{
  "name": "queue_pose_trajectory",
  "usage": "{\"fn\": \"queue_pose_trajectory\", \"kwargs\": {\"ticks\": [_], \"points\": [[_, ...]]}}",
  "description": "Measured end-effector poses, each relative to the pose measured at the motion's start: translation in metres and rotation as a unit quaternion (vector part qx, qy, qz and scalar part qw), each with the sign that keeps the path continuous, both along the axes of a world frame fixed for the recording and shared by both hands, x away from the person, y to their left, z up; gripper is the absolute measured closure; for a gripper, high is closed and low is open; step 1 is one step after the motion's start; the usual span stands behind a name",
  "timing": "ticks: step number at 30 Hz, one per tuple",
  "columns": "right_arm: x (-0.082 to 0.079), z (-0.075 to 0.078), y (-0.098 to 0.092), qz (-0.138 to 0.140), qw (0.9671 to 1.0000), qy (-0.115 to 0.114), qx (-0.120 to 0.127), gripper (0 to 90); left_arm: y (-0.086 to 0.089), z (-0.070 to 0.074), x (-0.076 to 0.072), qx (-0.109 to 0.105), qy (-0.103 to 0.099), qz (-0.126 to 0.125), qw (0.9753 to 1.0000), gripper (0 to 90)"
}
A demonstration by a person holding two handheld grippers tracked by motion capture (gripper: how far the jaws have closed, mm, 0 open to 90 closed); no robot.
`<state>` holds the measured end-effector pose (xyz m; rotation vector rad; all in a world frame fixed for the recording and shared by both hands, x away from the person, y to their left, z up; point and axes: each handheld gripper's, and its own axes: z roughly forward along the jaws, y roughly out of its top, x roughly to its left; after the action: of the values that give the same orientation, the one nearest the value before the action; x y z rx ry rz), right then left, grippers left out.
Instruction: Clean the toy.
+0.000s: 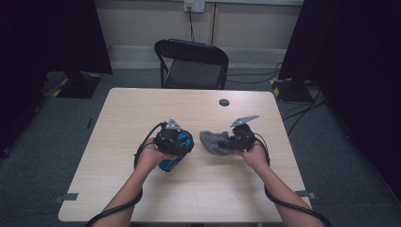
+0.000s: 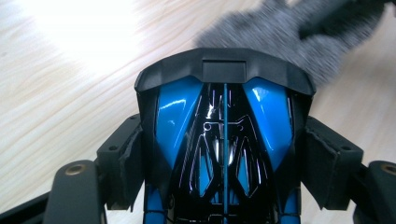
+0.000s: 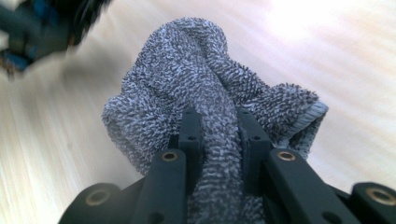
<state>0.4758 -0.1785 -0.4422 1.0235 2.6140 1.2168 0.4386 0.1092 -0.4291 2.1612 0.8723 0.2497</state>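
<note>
On the left half of the pale wooden table (image 1: 137,109) my left gripper (image 1: 174,138) is shut on a glossy blue and black toy car (image 1: 178,147). In the left gripper view the car (image 2: 224,116) sits squeezed between the two pads, nose pointing away, with my left gripper (image 2: 226,165) clamped on its sides. To the right, my right gripper (image 1: 232,142) is shut on a bunched grey terry cloth (image 1: 213,142). The cloth (image 3: 187,74) bulges out past the right gripper (image 3: 219,135), its lower part resting on the table. The cloth (image 2: 280,32) lies just beyond the car.
A small dark round disc (image 1: 224,102) lies on the table's far side. A black folding chair (image 1: 194,64) stands behind the far edge. Black curtains and floor cables flank the table. Cables trail from both grippers along the forearms.
</note>
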Motion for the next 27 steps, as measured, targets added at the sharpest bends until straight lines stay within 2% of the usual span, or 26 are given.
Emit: {"fn": "queue_pose_trajectory", "kwargs": {"ticks": [6,10,12,15,19,21,27], "points": [[0.014,0.019,0.004,-0.030,0.9995,-0.010,0.000,75.9,-0.020,0.006,-0.005,-0.014,-0.003,-0.024,0.9996,25.7],[0.018,0.026,0.018,-0.020,0.9997,-0.016,0.004,76.0,-0.032,0.006,-0.005,-0.012,-0.004,-0.036,0.9993,25.7],[0.017,0.028,0.026,-0.014,0.9997,-0.019,0.004,76.0,-0.034,0.005,-0.004,-0.009,-0.007,-0.034,0.9994,25.7],[0.016,0.027,0.034,-0.006,0.9998,-0.018,-0.005,76.0,-0.034,0.003,-0.002,-0.011,-0.006,-0.028,0.9995,25.7],[0.013,0.024,0.036,0.010,0.9999,-0.007,0.001,76.2,-0.030,0.001,0.000,-0.010,-0.004,-0.021,0.9997,25.7],[0.011,0.023,0.038,0.018,0.9998,-0.006,0.000,76.4,-0.028,0.001,0.001,0.001,-0.010,-0.015,0.9998,25.7],[0.005,0.023,0.038,0.033,0.9994,-0.007,0.000,76.6,-0.024,0.000,0.003,-0.001,-0.007,-0.011,0.9999,25.7]]}}
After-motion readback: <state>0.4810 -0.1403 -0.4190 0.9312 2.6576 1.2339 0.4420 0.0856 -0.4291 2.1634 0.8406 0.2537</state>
